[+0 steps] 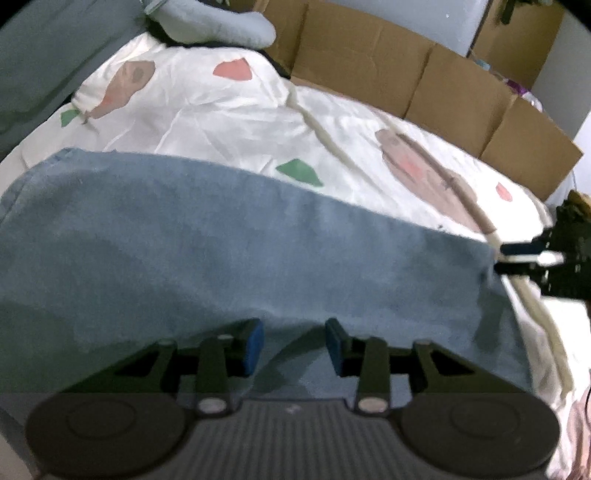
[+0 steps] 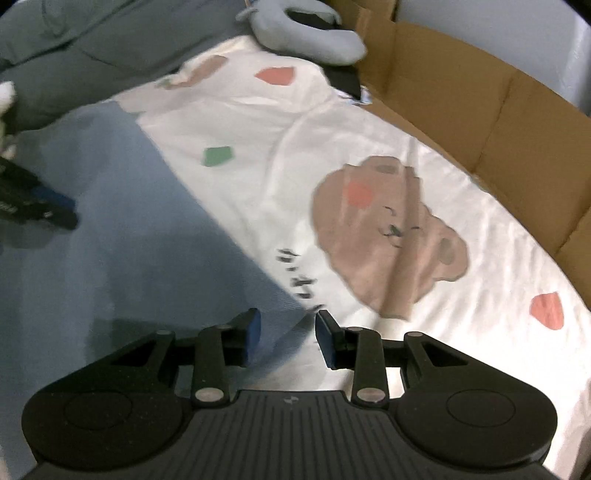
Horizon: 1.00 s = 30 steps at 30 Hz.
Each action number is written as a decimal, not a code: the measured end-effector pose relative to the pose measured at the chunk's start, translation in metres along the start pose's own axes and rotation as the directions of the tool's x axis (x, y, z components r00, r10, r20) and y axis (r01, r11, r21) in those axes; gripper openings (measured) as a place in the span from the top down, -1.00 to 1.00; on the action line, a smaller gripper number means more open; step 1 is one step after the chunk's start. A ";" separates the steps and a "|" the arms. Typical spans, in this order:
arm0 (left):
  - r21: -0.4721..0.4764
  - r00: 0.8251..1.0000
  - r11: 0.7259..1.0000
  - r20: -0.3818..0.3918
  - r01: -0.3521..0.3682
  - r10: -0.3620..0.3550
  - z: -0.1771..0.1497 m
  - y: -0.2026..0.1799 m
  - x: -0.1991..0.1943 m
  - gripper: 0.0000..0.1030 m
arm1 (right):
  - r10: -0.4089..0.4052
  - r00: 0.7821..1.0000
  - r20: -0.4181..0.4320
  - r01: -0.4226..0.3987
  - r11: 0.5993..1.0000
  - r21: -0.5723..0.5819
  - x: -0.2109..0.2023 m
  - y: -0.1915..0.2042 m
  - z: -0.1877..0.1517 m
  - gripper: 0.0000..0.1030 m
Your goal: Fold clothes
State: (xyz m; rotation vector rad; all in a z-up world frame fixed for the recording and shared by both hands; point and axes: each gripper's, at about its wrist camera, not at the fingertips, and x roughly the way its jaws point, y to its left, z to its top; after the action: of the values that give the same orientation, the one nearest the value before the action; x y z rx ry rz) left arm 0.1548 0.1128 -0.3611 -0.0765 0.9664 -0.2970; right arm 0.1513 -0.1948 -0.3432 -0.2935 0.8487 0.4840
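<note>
A blue garment (image 1: 229, 240) lies flat on a white bed sheet (image 1: 221, 103) printed with bears and coloured shapes. My left gripper (image 1: 294, 341) hovers open over the garment's near edge, and blue cloth shows between its fingers. In the right wrist view the same blue garment (image 2: 122, 221) fills the left half, its near right corner ending between the fingers of my right gripper (image 2: 287, 334), which is open. Each gripper shows in the other's view: the right gripper (image 1: 517, 254) by the garment's right corner, the left gripper (image 2: 48, 210) over its left side.
Flattened brown cardboard (image 1: 424, 74) stands along the bed's far and right side. A light blue neck pillow (image 2: 306, 33) lies at the head of the bed, beside grey-green bedding (image 2: 92, 44). A large brown bear print (image 2: 388, 236) marks the bare sheet right of the garment.
</note>
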 end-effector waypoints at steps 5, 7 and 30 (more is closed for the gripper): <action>0.039 1.000 0.999 0.008 0.021 -0.021 -0.004 -0.015 -0.002 0.23 | 0.056 0.998 -0.016 -0.057 0.997 -0.056 -0.007 0.025 -0.017 0.28; 0.042 0.999 0.999 0.000 0.033 -0.033 -0.006 -0.022 0.003 0.23 | 0.057 0.998 -0.021 -0.058 0.995 -0.079 -0.005 0.032 -0.023 0.28; 0.089 0.984 0.984 -0.106 0.156 -0.147 -0.045 -0.073 0.003 0.12 | 0.124 0.992 -0.012 -0.125 0.991 -0.047 -0.054 0.060 -0.057 0.36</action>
State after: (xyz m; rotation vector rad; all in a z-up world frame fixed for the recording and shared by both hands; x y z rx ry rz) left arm 0.1041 0.0452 -0.3743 -0.0471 1.0447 -0.4916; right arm 0.0530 -0.1845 -0.3404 -0.2874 0.8685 0.6203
